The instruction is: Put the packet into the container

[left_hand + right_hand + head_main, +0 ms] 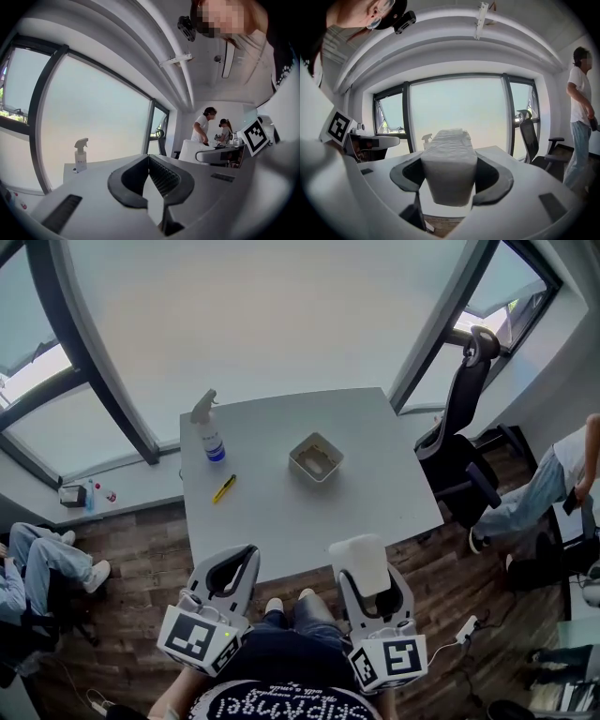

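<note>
The white packet (359, 562) is held upright between the jaws of my right gripper (367, 576), just off the table's near edge. In the right gripper view the packet (449, 164) fills the gap of the right gripper (450, 161). The container (316, 457), a small square beige tub, stands open near the middle of the grey table (281, 517), well beyond both grippers. My left gripper (246, 556) hangs at the near edge to the left, shut and empty. The left gripper view shows the left gripper (149, 159) with its jaws together.
A spray bottle (210, 432) stands at the table's far left corner, and a yellow marker (223, 488) lies nearer me. A black office chair (459, 427) is at the right side. One person (42, 563) sits at the left and another person (553, 484) is at the right.
</note>
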### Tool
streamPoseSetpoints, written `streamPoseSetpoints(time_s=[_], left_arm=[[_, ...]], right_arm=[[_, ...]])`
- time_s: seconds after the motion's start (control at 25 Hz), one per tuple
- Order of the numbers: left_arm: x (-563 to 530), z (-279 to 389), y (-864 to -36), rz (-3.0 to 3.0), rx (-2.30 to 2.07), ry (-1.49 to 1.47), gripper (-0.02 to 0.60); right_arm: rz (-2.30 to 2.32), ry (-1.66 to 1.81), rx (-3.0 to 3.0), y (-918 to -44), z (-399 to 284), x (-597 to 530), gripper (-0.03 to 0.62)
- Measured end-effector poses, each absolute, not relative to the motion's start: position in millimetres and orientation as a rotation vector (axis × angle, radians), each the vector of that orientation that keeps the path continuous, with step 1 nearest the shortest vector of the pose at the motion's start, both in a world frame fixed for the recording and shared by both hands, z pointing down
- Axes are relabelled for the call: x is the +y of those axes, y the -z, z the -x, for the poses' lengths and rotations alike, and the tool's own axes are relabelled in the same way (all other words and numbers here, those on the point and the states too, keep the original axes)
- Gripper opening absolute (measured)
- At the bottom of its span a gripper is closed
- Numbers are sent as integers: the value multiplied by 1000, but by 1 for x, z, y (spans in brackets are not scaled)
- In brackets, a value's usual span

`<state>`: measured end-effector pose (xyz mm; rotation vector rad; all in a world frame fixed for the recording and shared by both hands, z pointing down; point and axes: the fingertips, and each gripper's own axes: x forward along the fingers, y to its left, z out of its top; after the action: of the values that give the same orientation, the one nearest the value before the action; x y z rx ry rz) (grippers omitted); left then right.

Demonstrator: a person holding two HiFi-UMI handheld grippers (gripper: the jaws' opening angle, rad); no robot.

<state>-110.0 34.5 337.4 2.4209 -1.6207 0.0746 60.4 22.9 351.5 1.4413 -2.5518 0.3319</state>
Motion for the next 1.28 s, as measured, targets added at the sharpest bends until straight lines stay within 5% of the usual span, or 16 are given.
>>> streamPoseSetpoints(time_s=[1.28], left_arm=[[-70, 68, -346, -2260, -1755, -119, 8]], right_arm=[[-1267, -414, -2609, -367, -95, -109, 281]])
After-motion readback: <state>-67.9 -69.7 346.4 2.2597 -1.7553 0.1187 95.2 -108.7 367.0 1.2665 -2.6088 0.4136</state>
